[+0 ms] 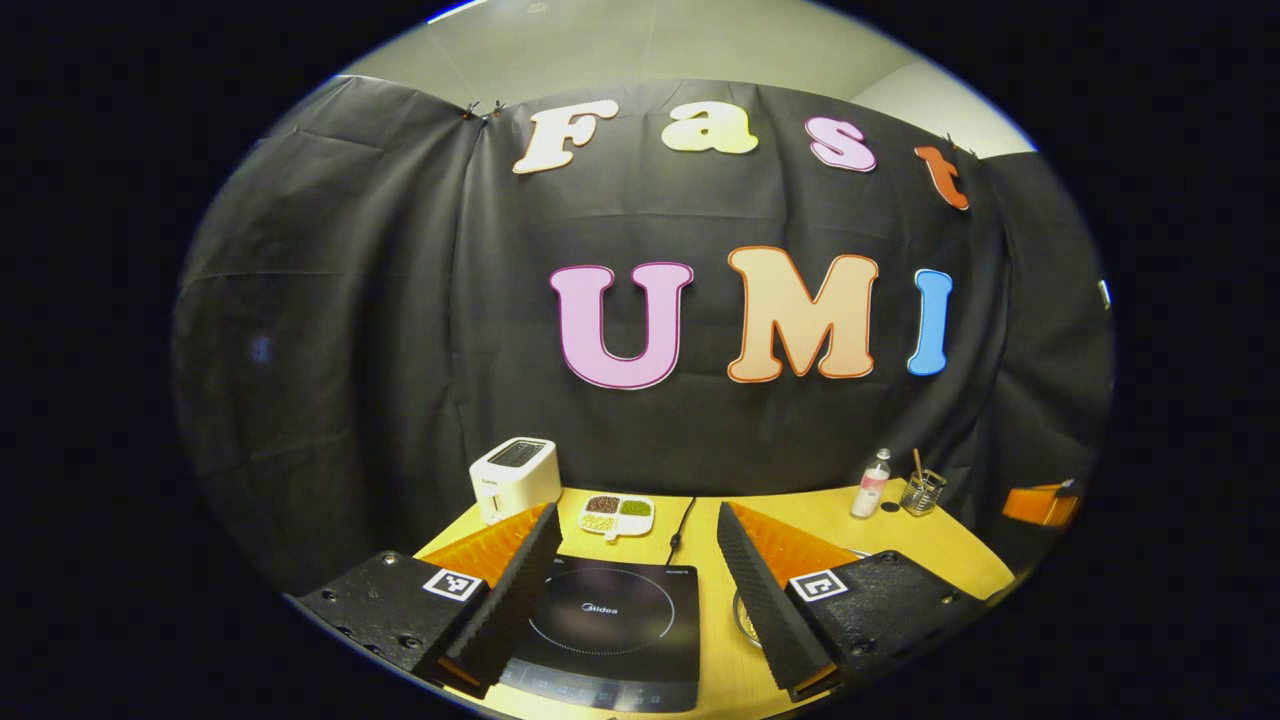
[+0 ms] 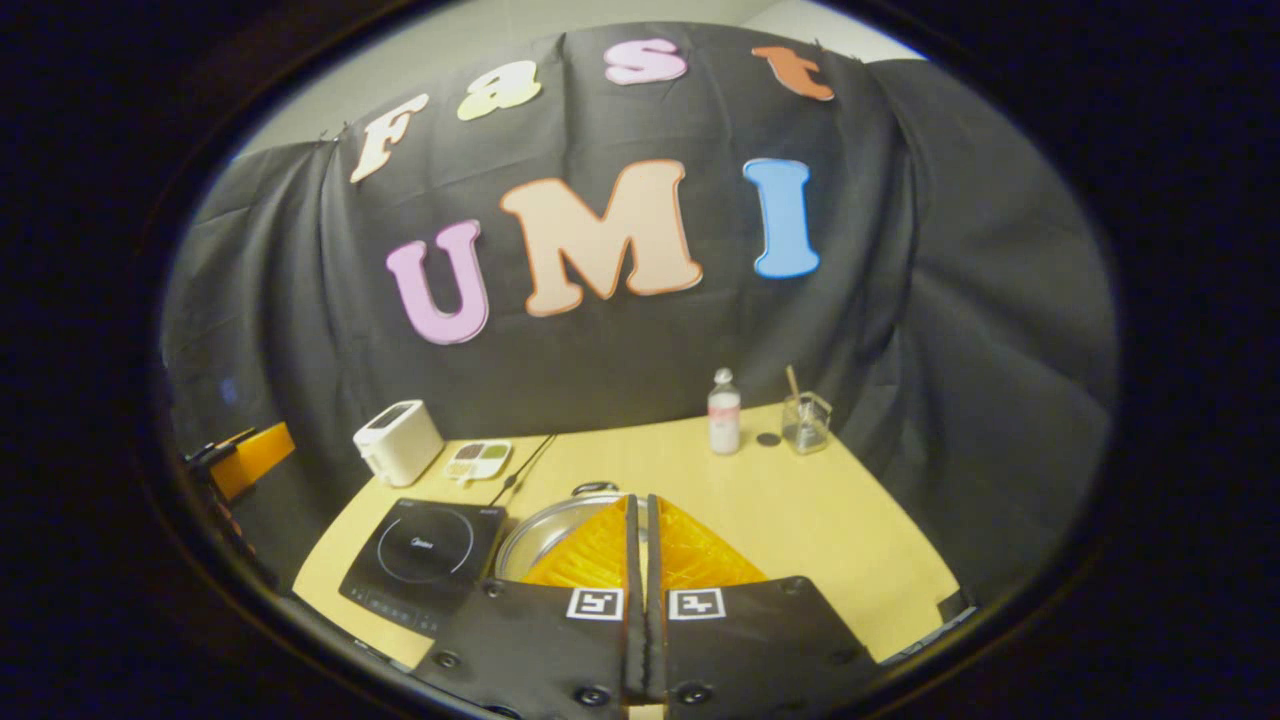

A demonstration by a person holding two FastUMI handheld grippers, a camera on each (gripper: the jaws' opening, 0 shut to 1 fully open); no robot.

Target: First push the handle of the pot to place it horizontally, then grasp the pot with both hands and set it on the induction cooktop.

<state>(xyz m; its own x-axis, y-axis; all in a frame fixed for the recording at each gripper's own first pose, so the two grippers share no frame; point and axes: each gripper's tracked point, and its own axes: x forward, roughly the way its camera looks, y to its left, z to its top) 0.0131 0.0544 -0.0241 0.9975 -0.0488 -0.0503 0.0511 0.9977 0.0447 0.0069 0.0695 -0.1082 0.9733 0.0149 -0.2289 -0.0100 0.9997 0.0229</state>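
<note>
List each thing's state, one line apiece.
Left gripper: open, above the cooktop.
Right gripper: shut, empty, over the pot.
Pot: on the table, off the cooktop.
Cooktop: bare.
Toaster: upright, slots empty.
Bottle: upright, capped.

Two handheld grippers, each seen from its own camera. In the left gripper view, the left gripper (image 1: 636,520) has its two fingers spread wide apart, angling outward from the bottom of the picture like an open V, with nothing between them. In the right gripper view, the right gripper (image 2: 640,500) has its two fingers brought together side by side, meeting along a thin vertical seam at the centre bottom, and nothing is visibly pinched between them. Both point forward and slightly downward, roughly level
</note>
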